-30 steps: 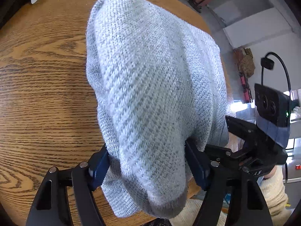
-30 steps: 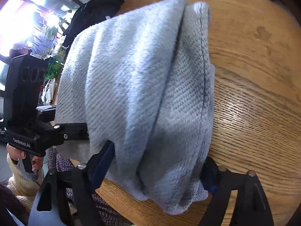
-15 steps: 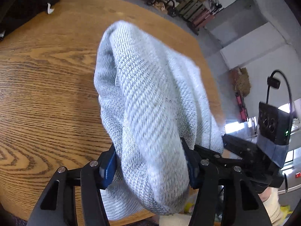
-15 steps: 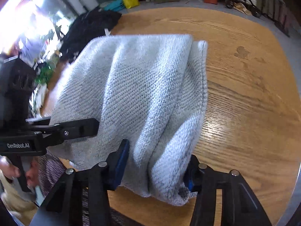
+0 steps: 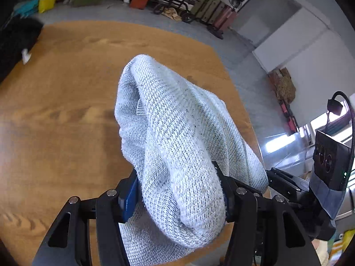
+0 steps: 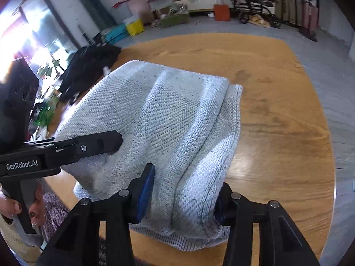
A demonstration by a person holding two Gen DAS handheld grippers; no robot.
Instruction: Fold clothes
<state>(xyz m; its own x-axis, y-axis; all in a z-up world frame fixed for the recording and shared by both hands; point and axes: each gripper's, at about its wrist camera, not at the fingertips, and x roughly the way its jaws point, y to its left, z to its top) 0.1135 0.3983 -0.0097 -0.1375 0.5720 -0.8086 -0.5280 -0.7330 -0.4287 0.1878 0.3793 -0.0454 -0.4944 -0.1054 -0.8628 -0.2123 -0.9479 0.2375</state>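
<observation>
Two claws gripped the folded grey sweater (image 5: 177, 155) above the worktop (image 6: 277, 133): left claw (image 5: 177, 197) clenched, right claw (image 6: 182, 195) closing at five o'clock, likely keeping layers together.

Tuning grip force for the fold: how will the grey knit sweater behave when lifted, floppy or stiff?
Likely floppy: the grey knit sweater sags in soft folds between both tongs. Probably bulky rather than heavy, since thick bunches fill the right tongs, whose jaws are closing. The coarse knit should resist slipping.
</observation>
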